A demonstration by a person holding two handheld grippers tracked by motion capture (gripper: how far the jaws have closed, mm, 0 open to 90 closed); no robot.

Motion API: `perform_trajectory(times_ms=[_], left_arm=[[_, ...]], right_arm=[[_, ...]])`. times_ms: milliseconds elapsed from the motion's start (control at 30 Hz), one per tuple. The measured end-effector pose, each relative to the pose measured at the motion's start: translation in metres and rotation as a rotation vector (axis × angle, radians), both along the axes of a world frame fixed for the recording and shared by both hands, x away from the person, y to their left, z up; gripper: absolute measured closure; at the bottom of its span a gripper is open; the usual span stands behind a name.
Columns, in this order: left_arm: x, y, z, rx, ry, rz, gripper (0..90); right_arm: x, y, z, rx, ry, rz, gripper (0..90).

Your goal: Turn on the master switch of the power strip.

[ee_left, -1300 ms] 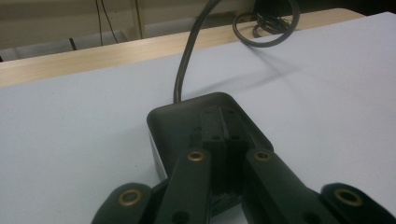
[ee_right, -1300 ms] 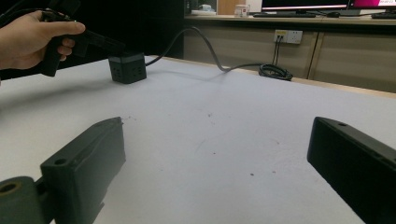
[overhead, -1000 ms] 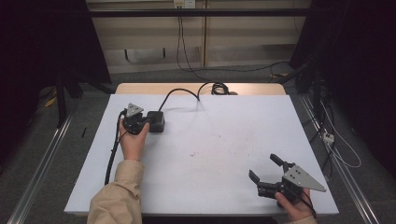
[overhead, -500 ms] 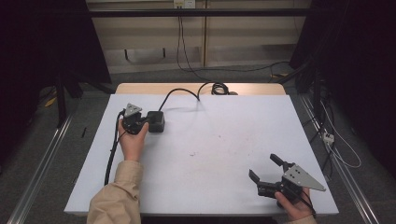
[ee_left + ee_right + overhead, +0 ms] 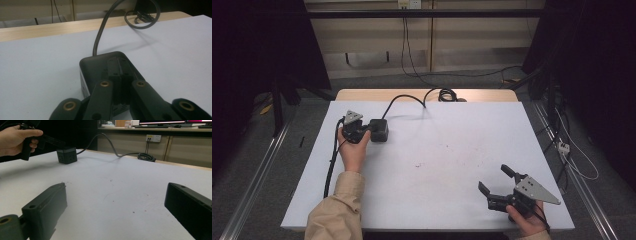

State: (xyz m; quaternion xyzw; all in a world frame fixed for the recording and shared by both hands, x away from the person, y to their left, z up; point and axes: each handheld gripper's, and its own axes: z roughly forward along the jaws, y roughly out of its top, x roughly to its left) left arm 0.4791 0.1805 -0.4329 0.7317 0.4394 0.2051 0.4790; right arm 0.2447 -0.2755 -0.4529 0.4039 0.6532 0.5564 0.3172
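Observation:
A black cube-shaped box with a thick black cable sits at the far left of the white tabletop. My left gripper is shut, its jaws pressed together and lying over the top of the box, with nothing visible between them. In the right gripper view the same jaws reach out just above the box. At the near right corner my right gripper hovers low over bare tabletop, open wide with nothing between its jaws.
The box's cable runs back to a coil on the wooden strip at the table's far edge. A second cable trails from the left gripper along the left side. Metal rails flank the table.

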Motion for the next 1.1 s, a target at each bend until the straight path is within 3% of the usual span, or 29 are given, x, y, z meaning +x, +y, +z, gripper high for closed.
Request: perform_trajectory(times_ms=[100, 167, 200, 467, 567, 633, 767, 1100], left_arm=[[0.0, 0.001, 0.0, 0.0, -0.005, -0.009, 90.0], [0.0, 0.001, -0.001, -0.023, 0.001, -0.003, 89.5], [0.001, 0.002, 0.0, -0.01, 0.003, -0.006, 89.1], [-0.001, 0.0, 0.003, -0.024, -0.003, -0.002, 84.1], [-0.003, -0.001, 0.005, -0.039, 0.002, 0.004, 78.4], [-0.004, 0.001, 0.007, -0.024, 0.008, -0.002, 71.3], [-0.006, 0.002, 0.011, -0.047, 0.01, -0.001, 59.1], [-0.014, 0.003, 0.019, -0.056, 0.033, -0.019, 30.8]], right_arm=[[0.0, 0.0, 0.0, 0.0, 0.0, 0.0, 3.7], [0.0, 0.0, 0.0, -0.001, 0.0, -0.001, 3.7], [0.0, 0.0, 0.0, -0.001, 0.001, -0.001, 3.7], [-0.001, 0.0, 0.001, -0.004, -0.002, 0.0, 3.7], [-0.001, 0.0, 0.001, -0.006, -0.002, 0.001, 3.7], [-0.001, 0.001, 0.001, -0.006, -0.003, 0.001, 3.7], [-0.001, 0.001, 0.001, -0.009, -0.003, 0.005, 3.7], [-0.001, 0.002, 0.002, -0.012, -0.007, 0.006, 3.7]])
